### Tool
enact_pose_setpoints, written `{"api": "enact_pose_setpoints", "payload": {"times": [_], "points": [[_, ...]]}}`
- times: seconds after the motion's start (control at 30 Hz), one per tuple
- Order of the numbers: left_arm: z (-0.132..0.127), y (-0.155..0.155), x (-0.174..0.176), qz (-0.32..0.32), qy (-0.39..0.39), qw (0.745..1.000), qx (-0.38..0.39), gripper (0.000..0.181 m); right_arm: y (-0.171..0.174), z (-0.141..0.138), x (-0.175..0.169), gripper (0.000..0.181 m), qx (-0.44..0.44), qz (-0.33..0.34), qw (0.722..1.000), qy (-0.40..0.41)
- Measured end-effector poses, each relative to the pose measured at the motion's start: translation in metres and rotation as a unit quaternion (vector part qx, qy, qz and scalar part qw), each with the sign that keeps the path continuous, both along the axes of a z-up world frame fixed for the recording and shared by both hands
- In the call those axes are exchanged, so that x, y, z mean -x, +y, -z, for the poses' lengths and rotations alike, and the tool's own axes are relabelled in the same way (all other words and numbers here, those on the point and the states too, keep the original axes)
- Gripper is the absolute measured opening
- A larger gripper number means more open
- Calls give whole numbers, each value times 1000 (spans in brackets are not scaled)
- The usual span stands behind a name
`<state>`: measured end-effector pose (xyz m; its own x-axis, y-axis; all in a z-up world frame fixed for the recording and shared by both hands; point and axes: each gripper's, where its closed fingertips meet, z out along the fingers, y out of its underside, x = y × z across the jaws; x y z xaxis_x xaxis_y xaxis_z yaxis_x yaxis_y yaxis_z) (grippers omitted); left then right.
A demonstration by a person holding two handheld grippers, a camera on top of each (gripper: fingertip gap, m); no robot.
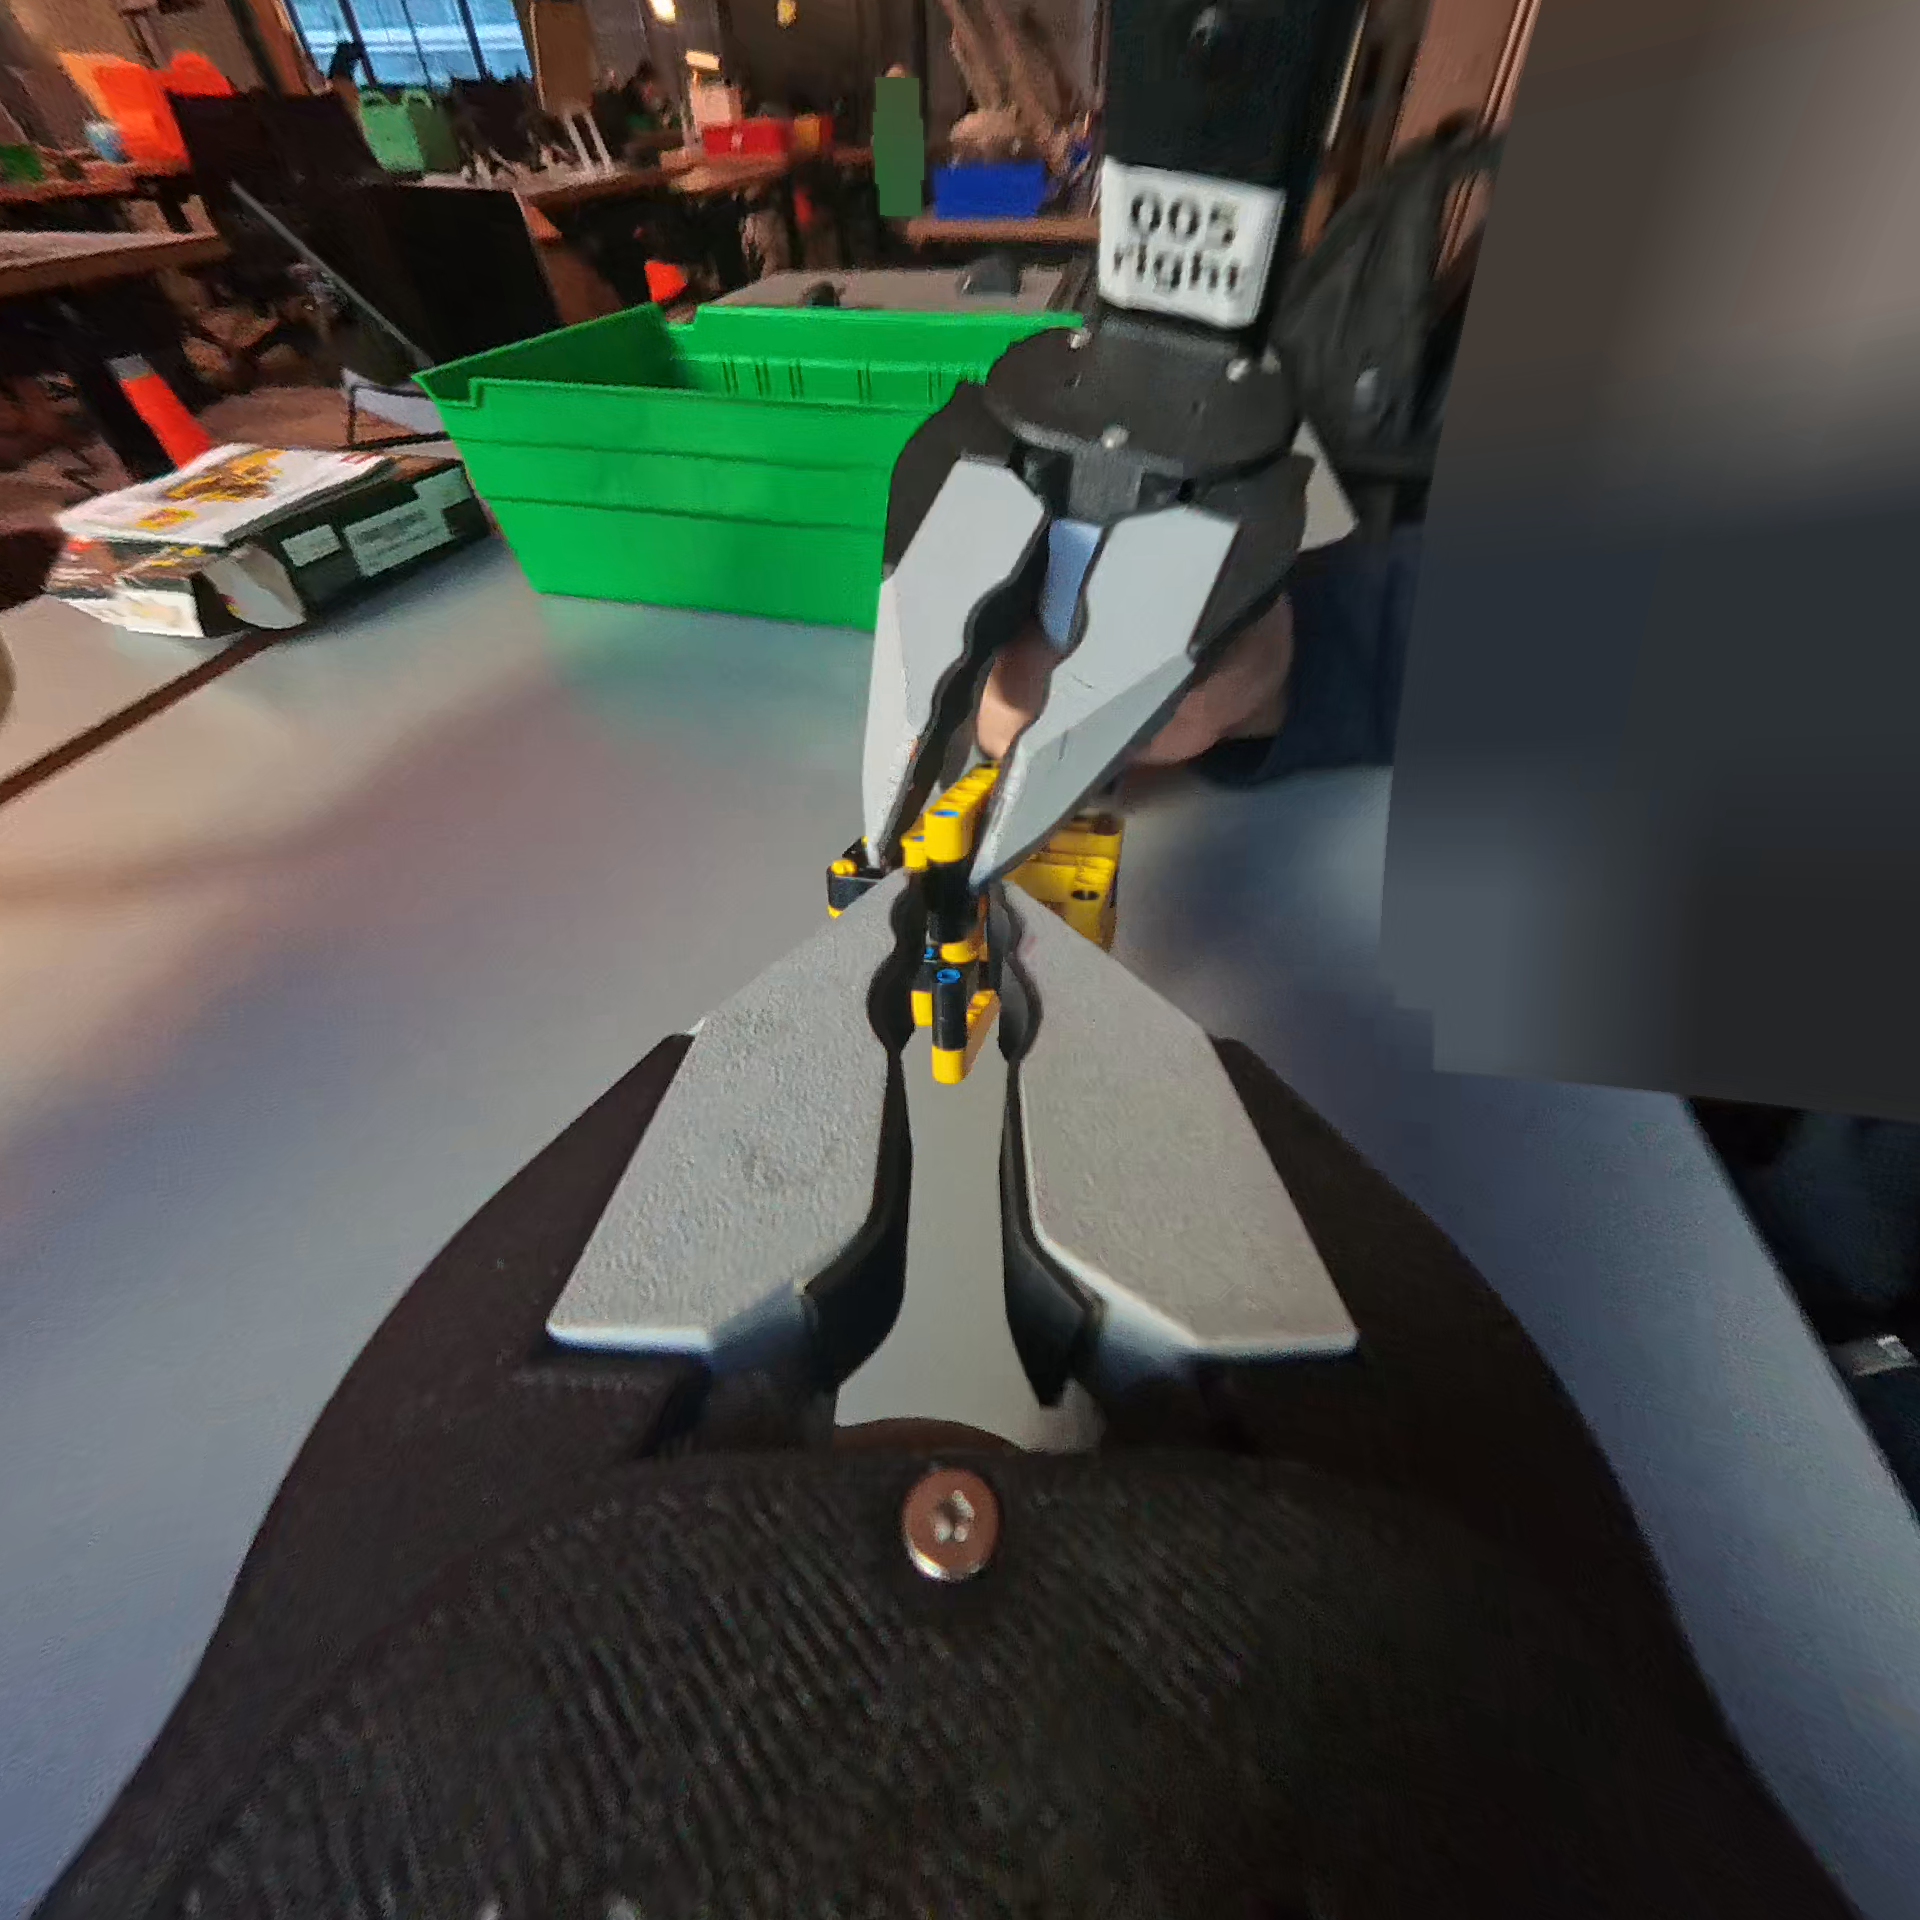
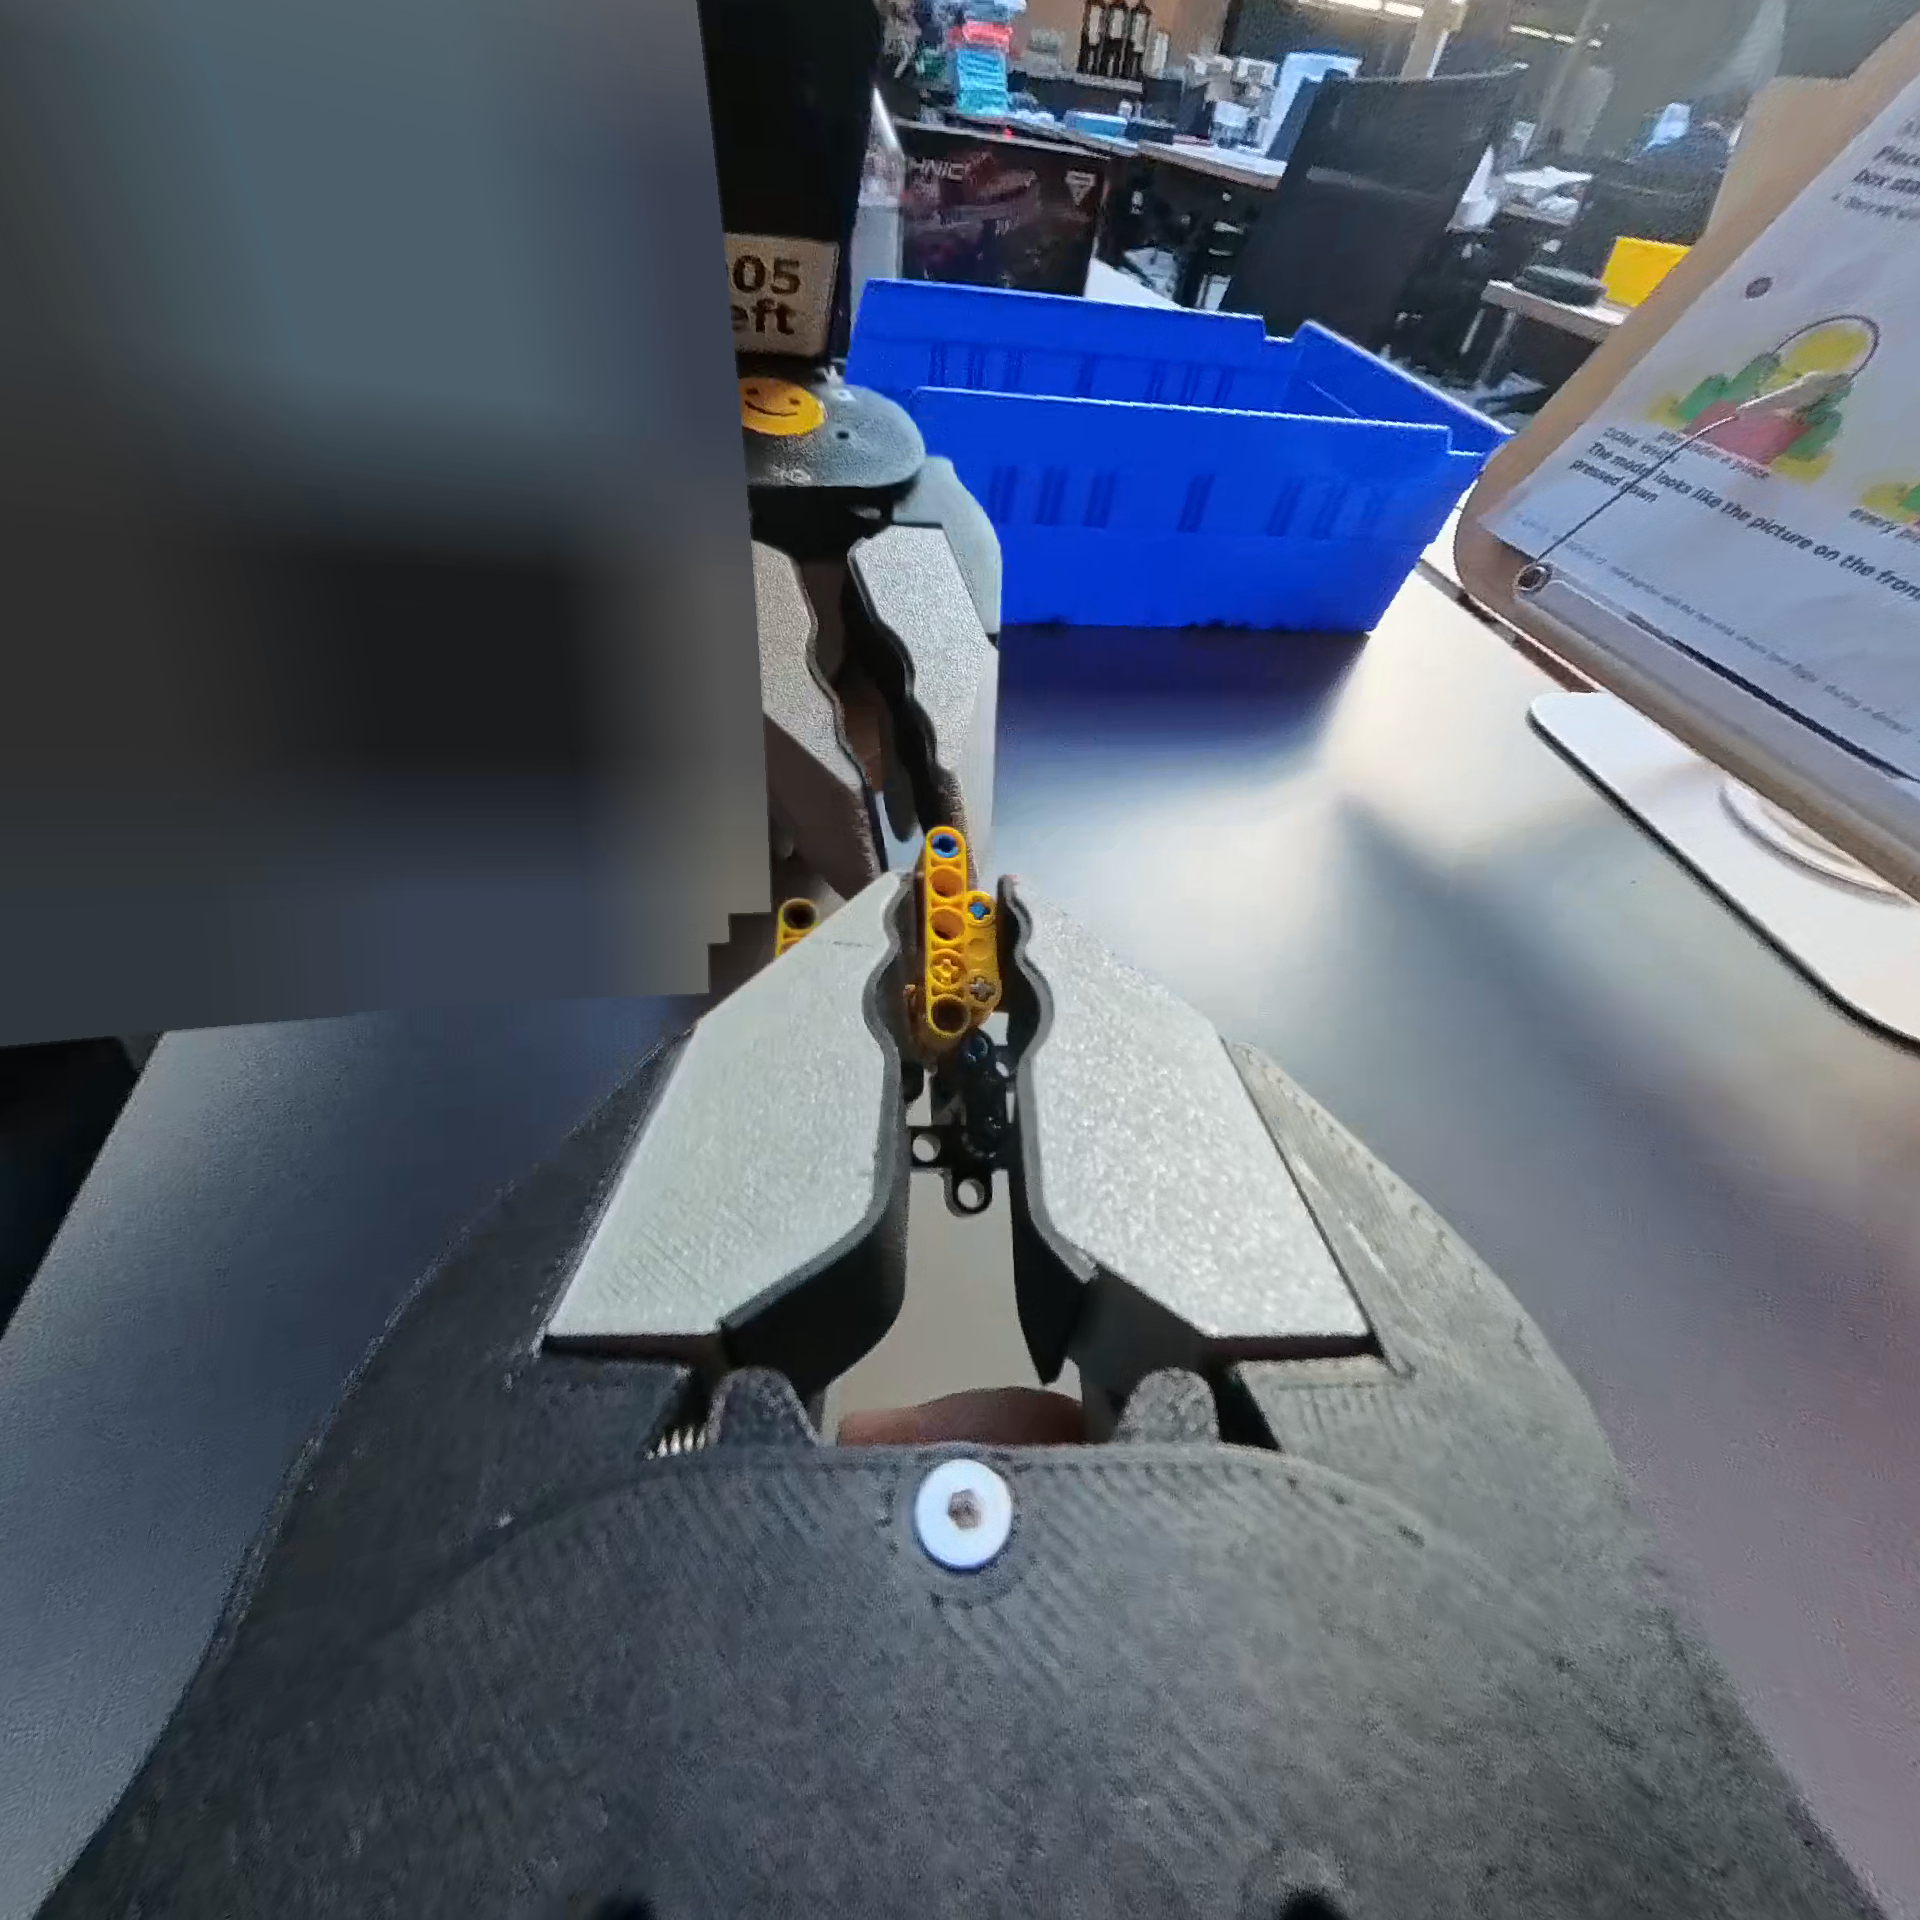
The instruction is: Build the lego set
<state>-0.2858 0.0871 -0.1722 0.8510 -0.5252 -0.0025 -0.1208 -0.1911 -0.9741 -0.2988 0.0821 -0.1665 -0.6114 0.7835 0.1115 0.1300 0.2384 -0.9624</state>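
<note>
Yellow-and-black lego assembly (image 1: pixel 951 935) hangs above the grey counter (image 1: pixel 416 831), pinched at opposite ends by left claw (image 1: pixel 951 914) and right claw (image 2: pixel 951 935). Its middle is hidden behind fingertips; green bin (image 1: pixel 675 488) sits beyond.

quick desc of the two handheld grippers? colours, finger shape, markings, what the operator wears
Both alike: black ribbed 3D-printed bodies, a centre screw, grey textured wedge fingers with wavy black inner edges. The right gripper carries a white tag on its black handle; the left gripper has a tan tag and a yellow smiley sticker. A dark blue sleeve shows behind the right one.
</note>
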Motion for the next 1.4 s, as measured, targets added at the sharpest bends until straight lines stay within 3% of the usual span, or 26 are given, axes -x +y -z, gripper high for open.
{"api": "enact_pose_setpoints", "payload": {"times": [0.17, 0.33, 0.47, 0.63, 0.73, 0.8, 0.87, 1.03, 1.17, 1.27, 1.4], "points": [[-3, -3, -4, 29, -45, 999, 7, 7, -3, 0, -4, 12, 114, -54, 990, -60], [-9, 0, 5, 1, -68, 998, -4, 5, 0, -7, 4, 12, 206, -51, 974, -78], [-12, 1, 4, 11, -131, 991, 14, 3, 2, -11, 2, 11, 109, -20, 994, -13], [-11, 1, 3, 15, -149, 988, 27, 3, 7, -14, -6, 6, 90, -25, 996, -5], [-6, 4, 8, -8, -155, 987, 47, 3, 15, -4, -4, 12, -7, 19, 1000, 5], [-2, 7, 15, -33, -164, 984, 63, 3, 16, -1, -3, 15, -79, 52, 995, 30], [0, 8, 18, -47, -178, 980, 72, 3, 18, 1, 3, 5, -123, 98, 987, 40], [3, 11, 19, -73, -197, 974, 86, 4, 22, 14, 14, 15, -184, 147, 971, 31], [6, 13, 19, -76, -206, 971, 96, 3, 23, 23, 21, 7, -210, 171, 962, 27], [6, 14, 19, -82, -193, 973, 93, 2, 24, 21, 22, 6, -238, 185, 952, 48], [13, 15, 20, -96, -21, 993, 65, 6, 27, 22, 24, 6, -228, 186, 955, 33]]}}
